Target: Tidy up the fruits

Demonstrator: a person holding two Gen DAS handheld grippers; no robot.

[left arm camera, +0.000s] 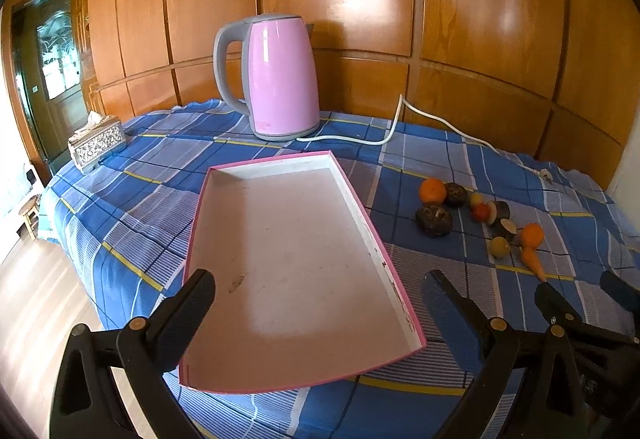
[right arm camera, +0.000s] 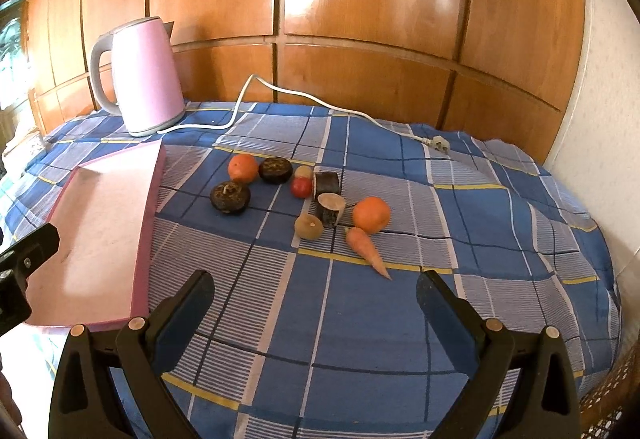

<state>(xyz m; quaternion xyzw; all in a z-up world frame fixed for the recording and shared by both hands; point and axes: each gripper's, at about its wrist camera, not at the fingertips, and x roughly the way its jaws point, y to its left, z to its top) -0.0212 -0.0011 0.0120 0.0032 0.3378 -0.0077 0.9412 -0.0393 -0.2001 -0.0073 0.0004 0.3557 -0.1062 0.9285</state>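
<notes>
Both the left tongs (left arm camera: 318, 293) and the right tongs (right arm camera: 314, 291) hung wide open and empty over the near edge of the checked cloth (right arm camera: 360, 319), with bare cloth ahead of the right pair. The empty pink tray (left arm camera: 280, 239) lay left; the fruits (right arm camera: 304, 195) clustered mid-counter to its right, apart from it. Farthest stood the pink kettle (left arm camera: 280, 79), no writing legible.

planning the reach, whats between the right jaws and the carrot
Only bare checked cloth lies between the right gripper and the carrot, as the right wrist view shows.
</notes>
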